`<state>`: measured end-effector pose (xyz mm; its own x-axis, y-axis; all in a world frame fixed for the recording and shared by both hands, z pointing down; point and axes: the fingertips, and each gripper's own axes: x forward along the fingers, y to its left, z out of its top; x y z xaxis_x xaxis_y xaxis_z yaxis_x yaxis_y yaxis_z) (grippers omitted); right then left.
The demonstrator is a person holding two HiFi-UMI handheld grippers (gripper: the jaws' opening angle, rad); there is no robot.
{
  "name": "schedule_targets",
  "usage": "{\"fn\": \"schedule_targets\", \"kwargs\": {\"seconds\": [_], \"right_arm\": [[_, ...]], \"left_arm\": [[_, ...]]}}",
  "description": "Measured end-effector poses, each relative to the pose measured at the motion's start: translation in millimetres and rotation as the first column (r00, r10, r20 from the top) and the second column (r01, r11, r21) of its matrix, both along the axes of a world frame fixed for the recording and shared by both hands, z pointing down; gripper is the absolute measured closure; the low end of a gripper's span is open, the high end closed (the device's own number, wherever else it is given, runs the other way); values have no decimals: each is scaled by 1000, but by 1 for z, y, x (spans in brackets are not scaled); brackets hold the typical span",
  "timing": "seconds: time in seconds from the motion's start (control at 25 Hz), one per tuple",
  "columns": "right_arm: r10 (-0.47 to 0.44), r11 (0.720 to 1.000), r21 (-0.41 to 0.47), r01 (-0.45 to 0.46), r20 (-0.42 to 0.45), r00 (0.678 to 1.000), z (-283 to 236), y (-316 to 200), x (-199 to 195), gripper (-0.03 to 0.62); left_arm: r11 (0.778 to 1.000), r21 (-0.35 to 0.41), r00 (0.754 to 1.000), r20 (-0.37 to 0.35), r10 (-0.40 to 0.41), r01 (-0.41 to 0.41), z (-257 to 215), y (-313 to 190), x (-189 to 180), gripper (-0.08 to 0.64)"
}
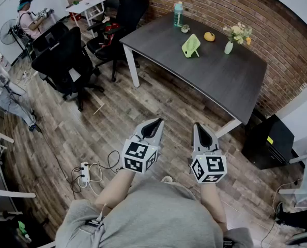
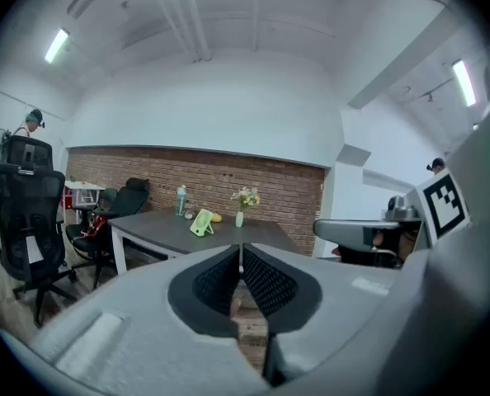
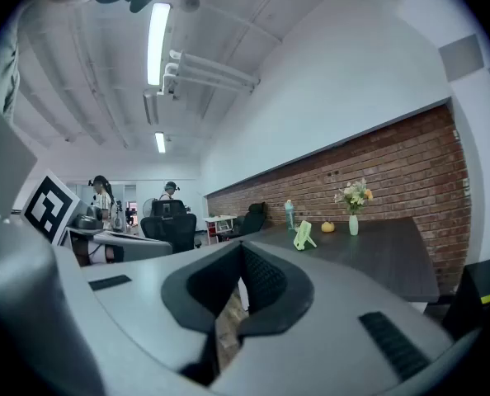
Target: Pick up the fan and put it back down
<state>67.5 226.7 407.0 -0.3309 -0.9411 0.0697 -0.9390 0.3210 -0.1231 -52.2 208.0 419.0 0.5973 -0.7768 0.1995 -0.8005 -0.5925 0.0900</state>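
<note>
Not begun. Yet to reach, lift and set back the green fan [image 1: 191, 45], sitting untouched on the dark table [image 1: 231, 81], well apart from both grippers. Holding left gripper [image 1: 154, 124] and right gripper [image 1: 198, 128] clenched on nothing, over wood floor [image 1: 117, 123]. Sharing the table with a bottle [image 1: 178, 13], fruit [image 1: 209, 36], flower vase [image 1: 229, 46]. Brick wall [image 1: 277, 45] behind, office chairs [image 1: 65, 61] at left.

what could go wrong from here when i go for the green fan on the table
1. The left gripper and right gripper are both shut; unopened, they would likely shove the green fan over.
2. The vase and orange stand near it and could get bumped.
3. A power strip with cables lies close by: possible trip.
</note>
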Motion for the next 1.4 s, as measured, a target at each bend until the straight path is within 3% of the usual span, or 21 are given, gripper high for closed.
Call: {"fn": "schedule_targets", "kwargs": {"seconds": [0.56, 0.76, 1.16, 1.4], "right_arm": [[-64, 998, -10, 63, -58, 996, 5, 23, -15, 592], [-96, 995, -38, 96, -16, 995, 12, 24, -14, 591], [-74, 997, -36, 73, -31, 997, 18, 15, 12, 589], [-80, 996, -41, 79, -32, 996, 20, 8, 26, 584]], "left_arm": [[1000, 4, 999, -22, -27, 27, 1, 26, -6, 534], [999, 10, 999, -35, -39, 39, -1, 25, -4, 532], [999, -1, 998, -50, -45, 45, 9, 19, 12, 531], [999, 0, 998, -49, -37, 38, 10, 16, 27, 482]]}}
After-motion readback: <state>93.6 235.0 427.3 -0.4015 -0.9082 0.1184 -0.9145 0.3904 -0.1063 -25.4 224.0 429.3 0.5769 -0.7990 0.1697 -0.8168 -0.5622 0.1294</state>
